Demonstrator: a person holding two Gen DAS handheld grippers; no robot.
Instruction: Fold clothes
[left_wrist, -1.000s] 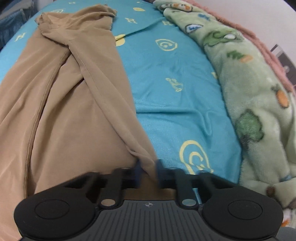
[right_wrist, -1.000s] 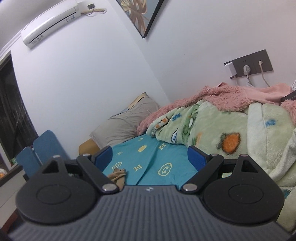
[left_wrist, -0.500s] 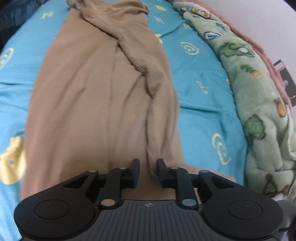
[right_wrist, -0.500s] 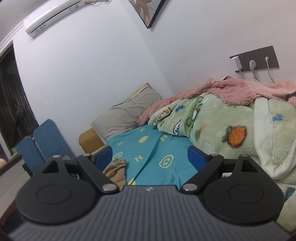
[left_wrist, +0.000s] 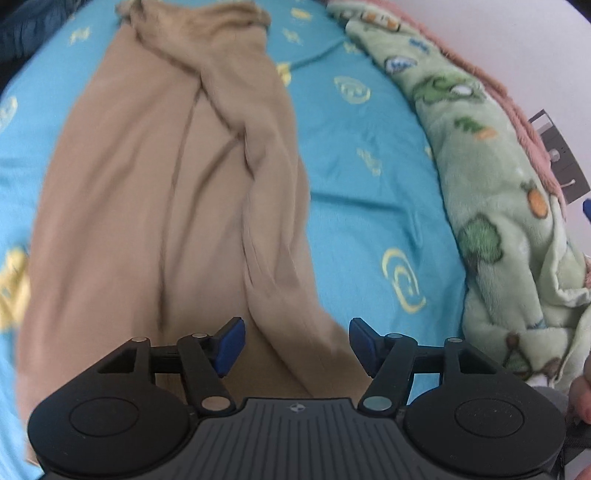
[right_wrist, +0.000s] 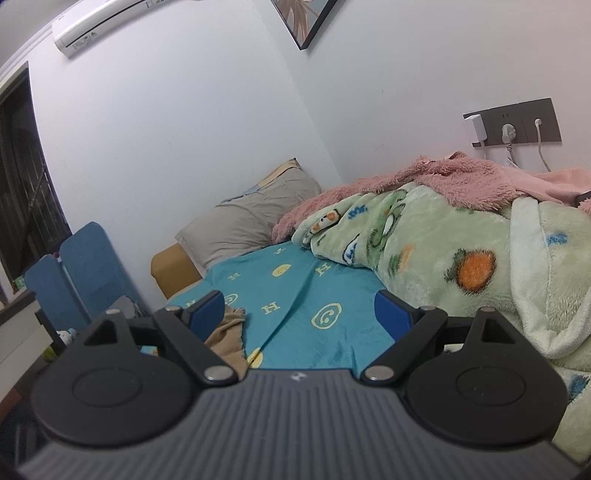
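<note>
On the bed (left_wrist: 369, 206), over its turquoise patterned sheet, a tan garment (left_wrist: 155, 206) is laid out lengthwise, reaching from the near edge towards the far end, where its top is bunched. A folded strip of the same cloth is seen along its right side, running down between the blue pads of the left tool (left_wrist: 295, 341). The jaws of this tool are opening, and the pads are not pressed on the cloth. To the right, a green printed blanket (left_wrist: 491, 192) is heaped along the bed's right edge, with a pink fleece behind it. The right tool (right_wrist: 299, 308) is held apart with nothing between its pads, pointed along the bed towards a grey pillow (right_wrist: 251, 218) at the far end.
</note>
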